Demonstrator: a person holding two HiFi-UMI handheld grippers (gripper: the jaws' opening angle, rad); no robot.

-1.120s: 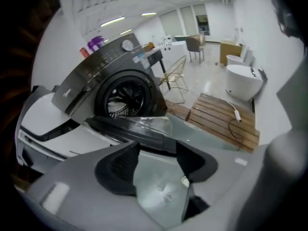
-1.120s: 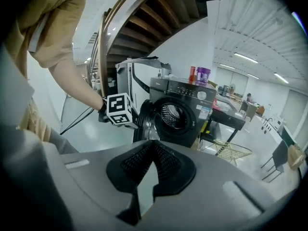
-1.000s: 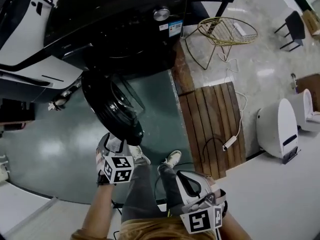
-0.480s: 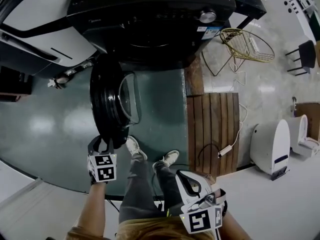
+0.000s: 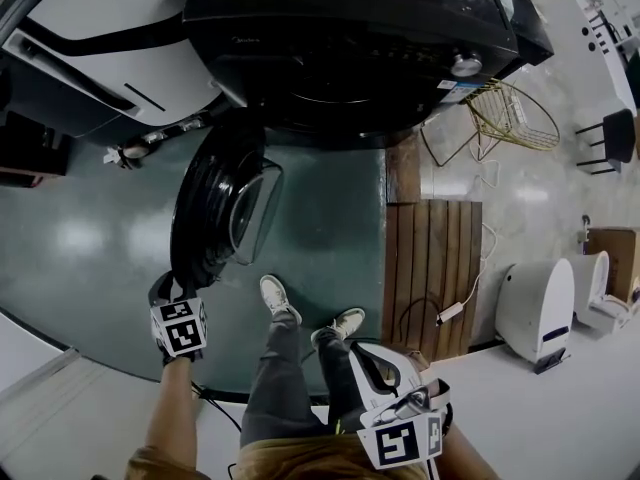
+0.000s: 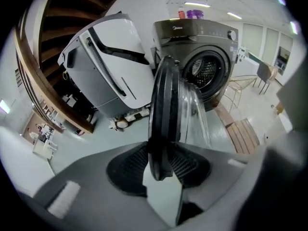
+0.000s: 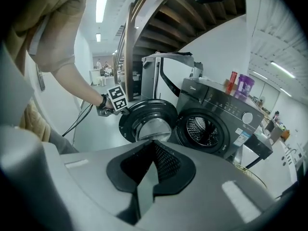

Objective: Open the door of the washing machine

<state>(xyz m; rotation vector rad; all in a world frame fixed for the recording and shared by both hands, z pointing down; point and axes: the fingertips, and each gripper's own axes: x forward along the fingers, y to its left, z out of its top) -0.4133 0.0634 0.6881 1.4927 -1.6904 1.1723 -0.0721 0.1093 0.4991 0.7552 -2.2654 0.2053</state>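
As the door (image 5: 212,208) swings wider than a second ago, the left gripper (image 5: 178,286) is closing on its rim, nearly finishing the opening; the right gripper (image 5: 360,360) is idling, pressed together.

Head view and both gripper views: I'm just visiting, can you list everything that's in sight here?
washing machine: one, black, top of head view
door: one, black with glass, swung wide open
white machine: one, black-striped, beside the washing machine
bottles: two, red and purple, on the washing machine
wire chair: one, gold, right of the washing machine
slatted wooden mat: one, brown, on the floor
rounded appliances: two, white, far right
shoes: two, white, below the door
left gripper: one, grey, jaws closing with the door's rim between them
right gripper: one, grey, shut and empty, bottom right
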